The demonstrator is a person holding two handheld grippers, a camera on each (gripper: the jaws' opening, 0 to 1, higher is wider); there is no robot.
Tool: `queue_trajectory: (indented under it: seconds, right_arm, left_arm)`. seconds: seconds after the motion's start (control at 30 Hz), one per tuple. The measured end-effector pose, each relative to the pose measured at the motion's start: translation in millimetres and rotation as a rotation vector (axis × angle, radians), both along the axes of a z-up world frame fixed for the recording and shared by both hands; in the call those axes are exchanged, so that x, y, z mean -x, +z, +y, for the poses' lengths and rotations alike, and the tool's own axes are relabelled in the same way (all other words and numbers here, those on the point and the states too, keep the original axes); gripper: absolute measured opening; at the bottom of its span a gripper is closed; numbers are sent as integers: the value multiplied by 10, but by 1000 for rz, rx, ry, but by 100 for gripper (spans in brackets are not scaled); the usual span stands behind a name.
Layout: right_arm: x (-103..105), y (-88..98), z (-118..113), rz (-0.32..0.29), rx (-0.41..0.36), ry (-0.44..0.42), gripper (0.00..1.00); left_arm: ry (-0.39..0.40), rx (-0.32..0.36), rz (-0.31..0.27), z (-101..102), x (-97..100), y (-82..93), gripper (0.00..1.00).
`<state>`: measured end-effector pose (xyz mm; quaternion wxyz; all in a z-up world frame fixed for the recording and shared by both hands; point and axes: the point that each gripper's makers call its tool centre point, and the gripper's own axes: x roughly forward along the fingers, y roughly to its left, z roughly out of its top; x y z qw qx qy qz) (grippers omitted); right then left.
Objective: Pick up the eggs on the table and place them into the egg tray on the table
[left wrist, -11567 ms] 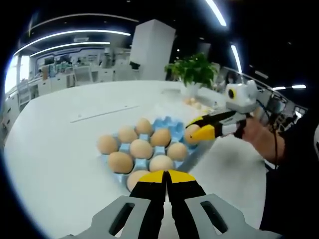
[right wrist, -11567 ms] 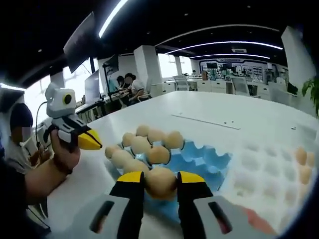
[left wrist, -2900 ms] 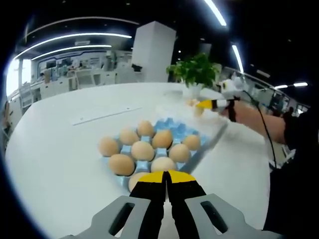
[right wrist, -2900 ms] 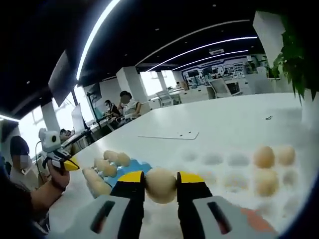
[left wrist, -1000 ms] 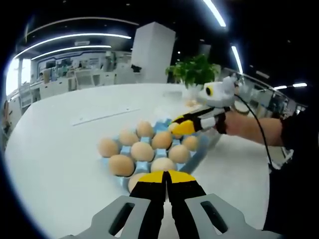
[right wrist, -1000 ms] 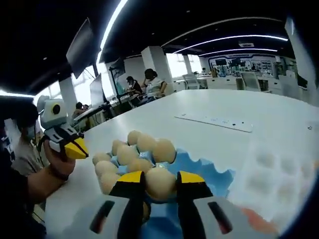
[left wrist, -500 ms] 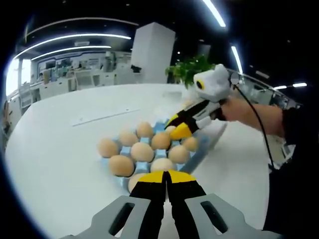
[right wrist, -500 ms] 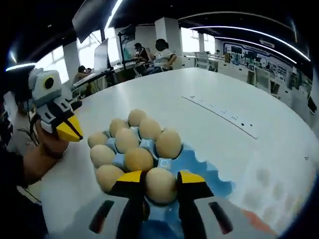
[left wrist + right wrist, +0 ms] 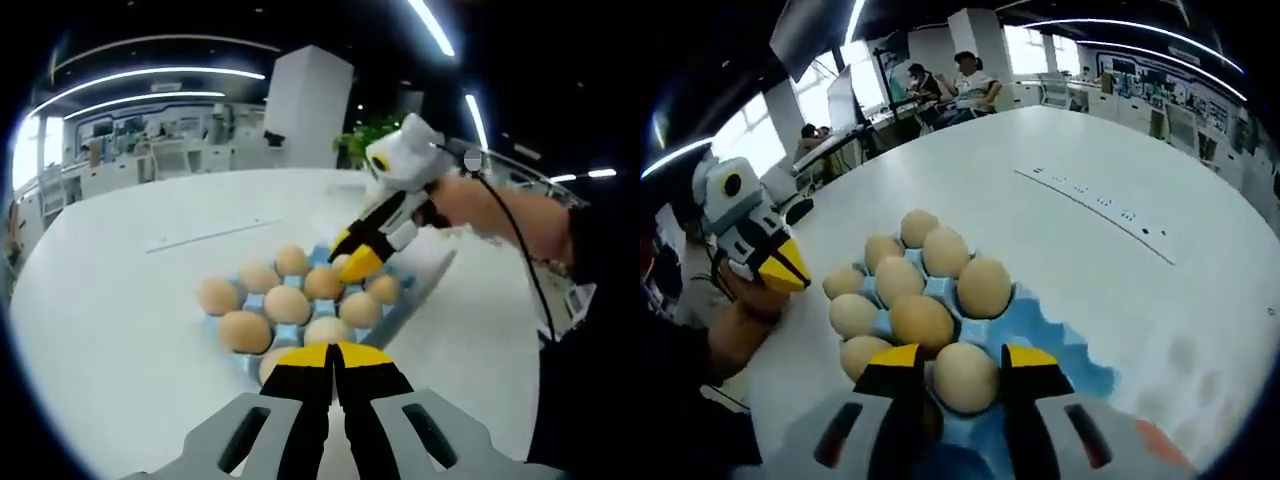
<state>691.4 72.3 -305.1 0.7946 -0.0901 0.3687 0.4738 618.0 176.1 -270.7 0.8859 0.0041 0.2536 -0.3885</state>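
Egg [image 9: 965, 376] between right tongs [image 9: 962, 362] (over blue egg tray [image 9: 1060, 355])

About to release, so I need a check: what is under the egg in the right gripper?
Under the egg in the right gripper lies the blue egg tray, beside filled cups. The cup directly beneath is covered by the egg and jaws, so contact cannot be seen.
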Motion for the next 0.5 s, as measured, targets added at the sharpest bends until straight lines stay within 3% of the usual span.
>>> queue_trajectory:
  seconds: [0.13, 0.23, 0.43, 0.5]
  right_arm:
    - [-50, 98, -12, -36, -91, -43, 35]
    - [-84, 161, -68, -74, -125, -73, 33]
    - [-130, 232, -187, -167, -176, -128, 38]
    - [-172, 273, -287, -223, -194, -171, 36]
  left_arm:
    - [-4, -6, -2, -15, 1, -10, 1]
    - [-4, -8, -1, -18, 1, -16, 1]
    - [-1, -10, 3, -17, 1, -32, 1]
    - [0, -12, 3, -17, 0, -35, 1]
